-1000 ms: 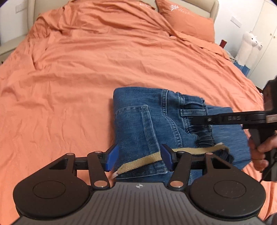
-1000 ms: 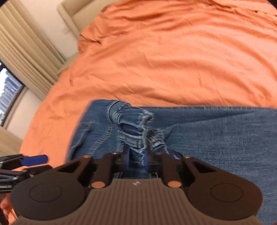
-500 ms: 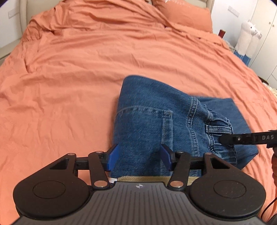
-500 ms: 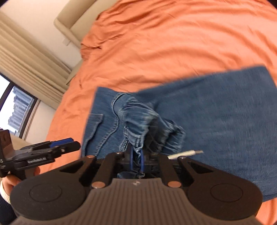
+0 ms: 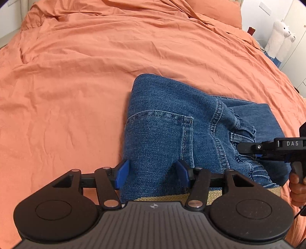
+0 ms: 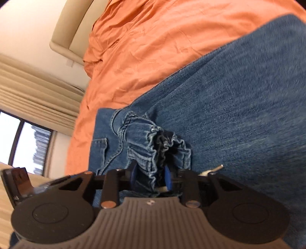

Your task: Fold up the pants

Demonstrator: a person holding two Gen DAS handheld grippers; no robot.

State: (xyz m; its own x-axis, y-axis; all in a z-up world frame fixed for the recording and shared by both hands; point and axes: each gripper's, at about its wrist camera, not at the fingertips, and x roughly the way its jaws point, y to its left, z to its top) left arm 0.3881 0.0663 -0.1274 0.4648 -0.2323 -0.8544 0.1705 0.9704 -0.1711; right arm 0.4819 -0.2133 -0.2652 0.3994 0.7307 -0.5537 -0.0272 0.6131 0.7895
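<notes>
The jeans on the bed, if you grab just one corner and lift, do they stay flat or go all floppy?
Probably floppy: the jeans already sag and bunch into ruffles where the right gripper, its jaws opening, has waistband between them. They likely feel heavyish, since the denim lies thick in stacked layers. Sliding seems unlikely on the wrinkled orange sheet.

This is a bedroom in a home. A wide bed (image 5: 95,76) fills most of both views, spread with a creased orange duvet, and a matching orange pillow (image 5: 216,9) lies at its far end against a padded cream headboard (image 6: 72,24). Beside the bed stand two white plush toys (image 5: 281,38) — llama-like figures — against white cupboard doors (image 5: 298,47). On the other side, pleated beige curtains (image 6: 34,92) hang beside a dark-framed window (image 6: 24,145) with tall buildings outside. A light switch plate (image 5: 264,8) sits on the white wall.
</notes>
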